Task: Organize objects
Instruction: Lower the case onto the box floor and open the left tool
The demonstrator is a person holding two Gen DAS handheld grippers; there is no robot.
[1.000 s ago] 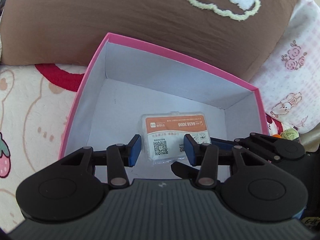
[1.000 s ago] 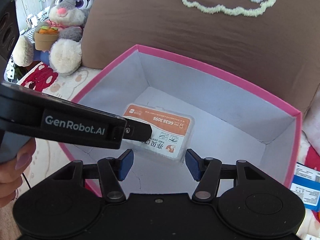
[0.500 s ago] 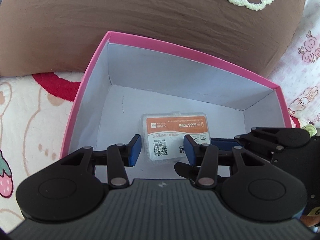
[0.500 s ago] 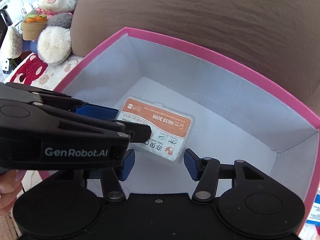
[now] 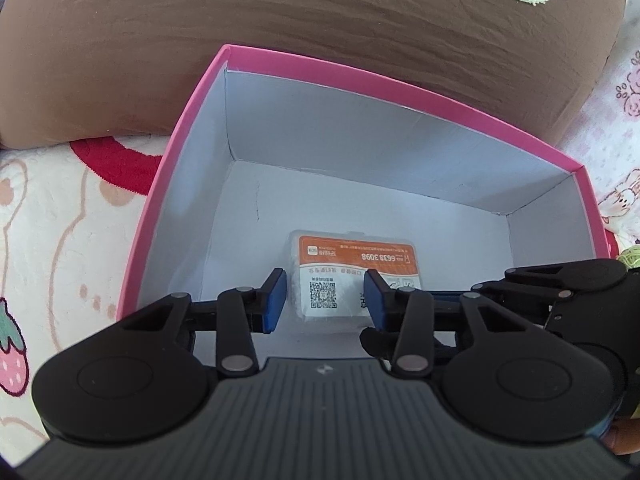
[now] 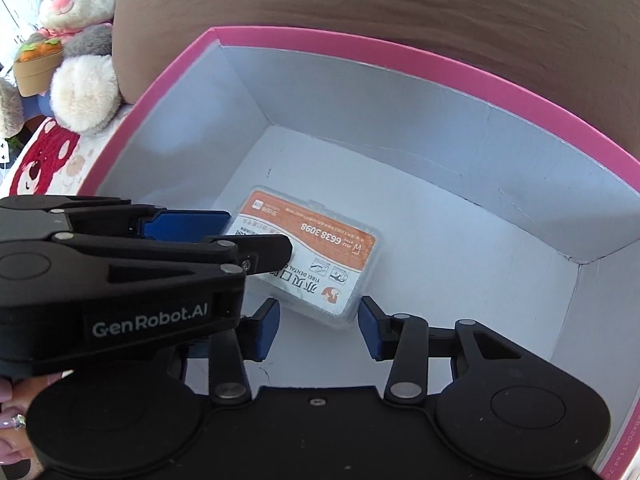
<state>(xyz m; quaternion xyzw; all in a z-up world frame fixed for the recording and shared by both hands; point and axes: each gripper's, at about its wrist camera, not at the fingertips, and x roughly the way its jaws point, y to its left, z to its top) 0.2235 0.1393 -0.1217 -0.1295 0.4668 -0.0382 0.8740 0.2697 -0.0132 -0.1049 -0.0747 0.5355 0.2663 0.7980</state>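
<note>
A pink box (image 5: 360, 76) (image 6: 360, 46) with a white inside holds a clear plastic case (image 5: 356, 256) (image 6: 320, 240) with an orange and white label, lying flat on its floor. My left gripper (image 5: 325, 300) (image 6: 256, 234) reaches down into the box over the case's near left end. Its jaws are closing: one pad stands beside the case's edge, the other over the label, neither pressing. My right gripper (image 6: 319, 330) hangs just short of the case's near corner, jaws closing with nothing between them. Its black linkage (image 5: 560, 284) shows at the right of the left wrist view.
A brown cushion (image 5: 320, 20) (image 6: 400, 0) rises right behind the box. A grey plush rabbit (image 6: 80, 40) sits at the far left. The box rests on a printed bedsheet (image 5: 60, 220). A person's hand (image 6: 12, 420) grips the left tool.
Both grippers have sunk lower into the box. The left gripper has come further across the right wrist view. The right gripper's jaws have narrowed. The case has stayed put.
</note>
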